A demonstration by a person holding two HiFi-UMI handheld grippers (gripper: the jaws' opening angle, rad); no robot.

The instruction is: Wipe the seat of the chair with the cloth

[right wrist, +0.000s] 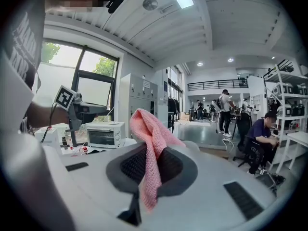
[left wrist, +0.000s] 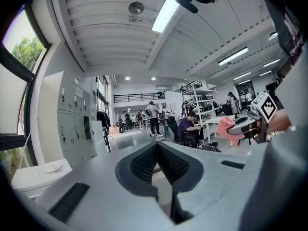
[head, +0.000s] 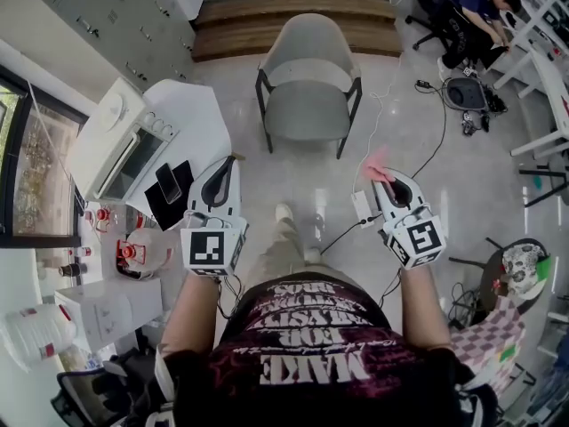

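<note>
Seen from above, a person in a black printed T-shirt [head: 311, 363] holds a gripper in each hand in front of the body. The left gripper [head: 231, 163] has its jaws pressed together with nothing between them. The right gripper [head: 389, 181] is clamped on a pink cloth [head: 375, 165]. One fold of the cloth stands up above the jaws and a strip of it hangs down below them.

Just beyond the grippers, a white power strip [head: 362, 208] lies on the pale floor [head: 462, 194] with a cable running from it. On the person's left is a white table [head: 191, 105] carrying a white toaster oven [head: 120, 145] and a dark phone [head: 169, 182].

Further ahead stands a grey armchair [head: 309, 78] on dark legs, with its seat [head: 307, 114] turned toward the person. It is well apart from the cloth and from both grippers. Behind the chair runs a wooden step [head: 293, 20]. At the far right, a seated person [head: 476, 3] bends forward.
</note>
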